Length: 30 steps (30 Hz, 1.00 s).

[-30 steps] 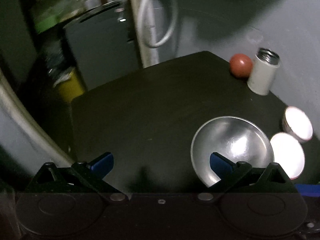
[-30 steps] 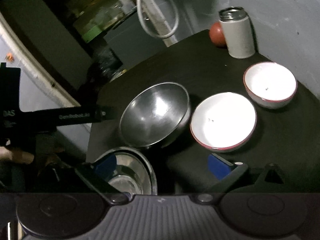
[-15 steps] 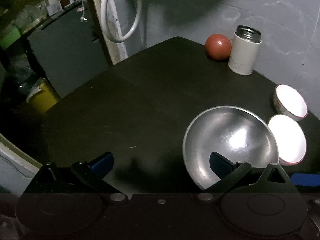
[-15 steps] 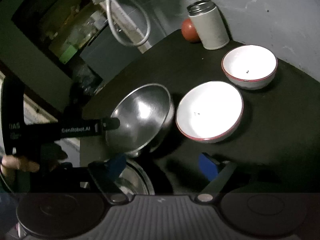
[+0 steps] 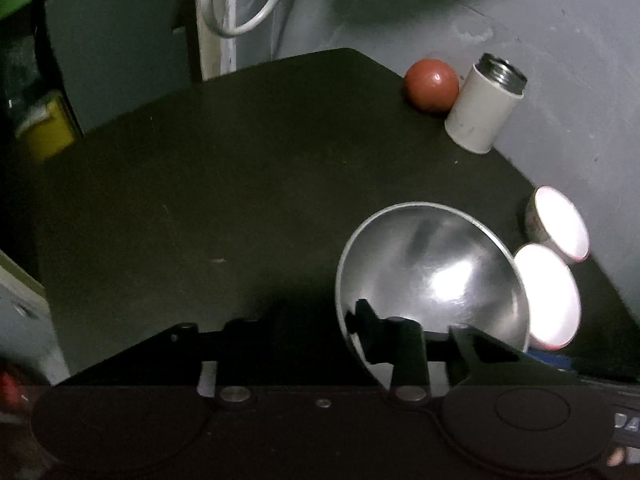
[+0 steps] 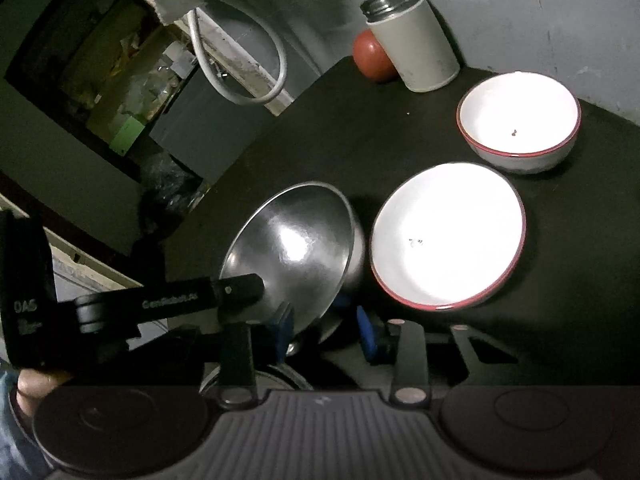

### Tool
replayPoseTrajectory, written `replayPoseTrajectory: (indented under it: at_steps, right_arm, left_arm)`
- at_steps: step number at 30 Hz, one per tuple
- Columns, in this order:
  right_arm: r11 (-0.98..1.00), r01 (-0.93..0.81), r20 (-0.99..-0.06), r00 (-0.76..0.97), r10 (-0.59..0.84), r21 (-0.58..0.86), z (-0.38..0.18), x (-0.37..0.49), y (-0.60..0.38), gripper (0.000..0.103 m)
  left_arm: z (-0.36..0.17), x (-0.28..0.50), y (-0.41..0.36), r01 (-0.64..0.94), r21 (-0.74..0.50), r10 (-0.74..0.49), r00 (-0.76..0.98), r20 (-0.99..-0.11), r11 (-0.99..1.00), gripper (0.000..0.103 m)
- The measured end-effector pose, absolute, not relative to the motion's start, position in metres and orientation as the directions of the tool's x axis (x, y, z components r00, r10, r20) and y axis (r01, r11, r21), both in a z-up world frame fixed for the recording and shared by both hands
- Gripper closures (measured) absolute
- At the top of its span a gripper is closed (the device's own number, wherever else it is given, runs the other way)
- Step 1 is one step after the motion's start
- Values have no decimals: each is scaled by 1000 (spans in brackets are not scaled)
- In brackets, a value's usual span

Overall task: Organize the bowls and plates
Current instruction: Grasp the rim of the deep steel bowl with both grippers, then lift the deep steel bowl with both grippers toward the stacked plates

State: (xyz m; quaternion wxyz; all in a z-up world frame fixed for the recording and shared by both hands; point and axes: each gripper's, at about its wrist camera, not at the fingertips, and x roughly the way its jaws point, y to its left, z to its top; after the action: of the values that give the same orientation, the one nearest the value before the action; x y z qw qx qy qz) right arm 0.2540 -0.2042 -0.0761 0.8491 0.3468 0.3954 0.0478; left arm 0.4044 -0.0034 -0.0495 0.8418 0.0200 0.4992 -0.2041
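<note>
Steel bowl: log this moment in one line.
steel bowl tilted | left gripper at rim | right gripper open, straddling lower edge

A dark, matte tabletop (image 6: 400, 128) carries everything, its far corner against a grey wall. At that corner a round reddish-brown ball (image 6: 372, 62) touches a white cylindrical canister with a threaded metal mouth (image 6: 416, 46). Nearer lie a small red-rimmed white bowl (image 6: 519, 120) and, just beside it, a wider red-rimmed white bowl (image 6: 447, 234).

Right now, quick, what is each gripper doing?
Left gripper: cannot tell; one finger sits inside the steel bowl.
Right gripper: open, fingers either side of that bowl's rim.
</note>
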Motion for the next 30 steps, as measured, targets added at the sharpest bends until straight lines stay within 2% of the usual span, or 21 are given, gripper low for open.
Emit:
replayPoseTrajectory:
  at_steps: [2,4,9,14,21,25,30]
  right_arm:
    - [744,202,-637,682,360,637,-79,257,-207,69]
    - [744,202,-638,680,362,637,-79,260,-208,70]
    - [774,160,-639,677,365,612,-74,263,-208,72]
    - [795,74,-603,695,392,602,-58,260,-209,72]
    - [822,-60,-562,701,439,567,-32,230,-229,72]
    - [833,-103,-580,671,461,543,-25,206,-250,72]
    - [859,-125,-648,606,462,496,-24,171,-273,72]
  left_arm:
    - [-50,404,-4,362,-194,-344,411,-844,912,84]
    - [-50,401,-7,366,-200,-351,412,-841,909,91]
    - [-42,390,-7,351,-189,-342,451,-824,917,91]
    - [-20,374,-1,341,-179,-342,509,-790,923,91]
    - [12,334,-6,365,-219,-400,556,-728,905,90]
    - [14,306,-19,391,-255,-442,524,-728,884,89]
    - [5,271,-45,429,-283,-473,445,-760,858,87]
